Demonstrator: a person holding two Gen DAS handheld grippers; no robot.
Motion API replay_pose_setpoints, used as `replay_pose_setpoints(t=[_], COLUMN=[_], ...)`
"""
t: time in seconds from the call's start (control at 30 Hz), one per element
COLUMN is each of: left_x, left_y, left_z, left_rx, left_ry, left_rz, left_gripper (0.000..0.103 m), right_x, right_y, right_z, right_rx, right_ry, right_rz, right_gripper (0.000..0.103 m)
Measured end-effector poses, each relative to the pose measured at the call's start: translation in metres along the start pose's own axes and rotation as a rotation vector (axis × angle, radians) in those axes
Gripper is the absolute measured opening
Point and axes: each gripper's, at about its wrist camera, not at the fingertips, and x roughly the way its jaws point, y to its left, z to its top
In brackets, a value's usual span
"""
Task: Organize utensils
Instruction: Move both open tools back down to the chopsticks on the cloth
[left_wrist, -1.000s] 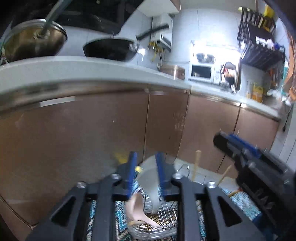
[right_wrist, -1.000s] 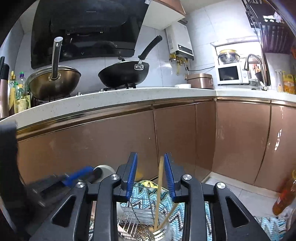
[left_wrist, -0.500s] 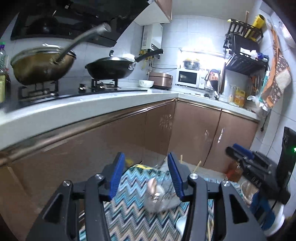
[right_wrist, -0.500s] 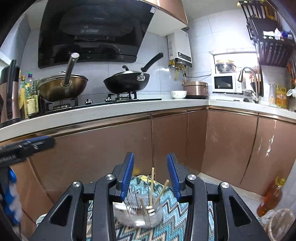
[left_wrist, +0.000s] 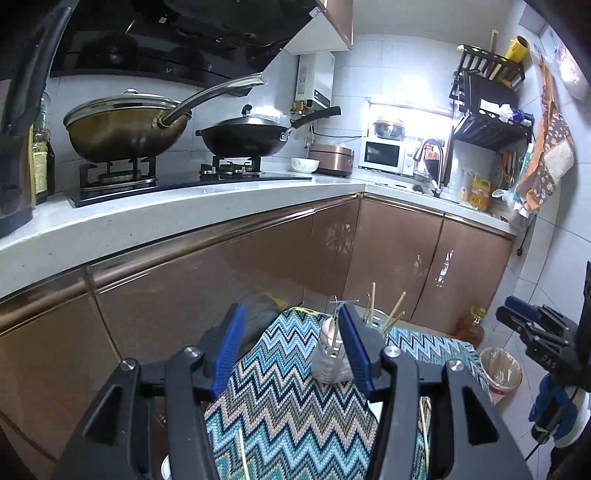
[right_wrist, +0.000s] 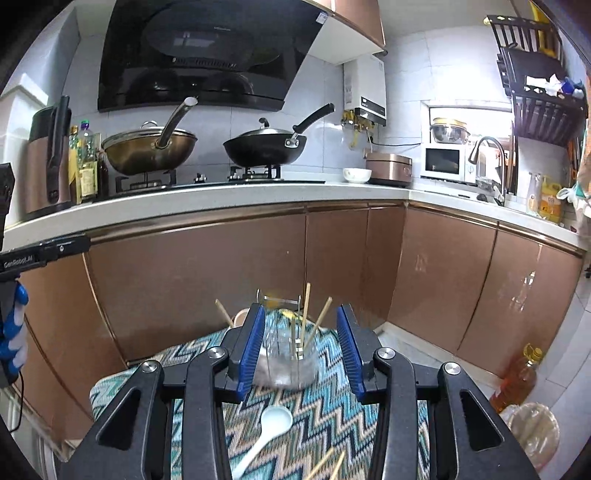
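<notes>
Your left claw and your right claw both stand apart and empty, their jaws having just been opening. Past them, a glass jar sits on the zigzag cloth holding chopsticks. A white spoon lies nearer than the jar, its handle cut off below. The jar's other contents are too blurred to name.

There's a small table covered in a blue-and-tan zigzag knit cloth. A clear glass jar holding wooden chopsticks sits near its far edge. A white plastic spoon and a few loose chopsticks lie flat closer in.
</notes>
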Motion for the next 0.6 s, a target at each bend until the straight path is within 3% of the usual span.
replay_pose_setpoints(t=[0.33,0.6], left_x=[-0.038,-0.043], left_y=[-0.003,-0.013], left_z=[-0.010,-0.026], left_rx=[0.035,0.082], left_ry=[-0.025,0.010], left_rz=[-0.028,-0.055], left_gripper=[0.057,0.057], right_x=[-0.052,-0.079], right_y=[-0.002,-0.003], right_z=[-0.018,-0.033], right_rx=[0.017,0.029], right_ry=[0.008,0.028], right_rz=[-0.035,-0.056], right_gripper=[0.040,0.040])
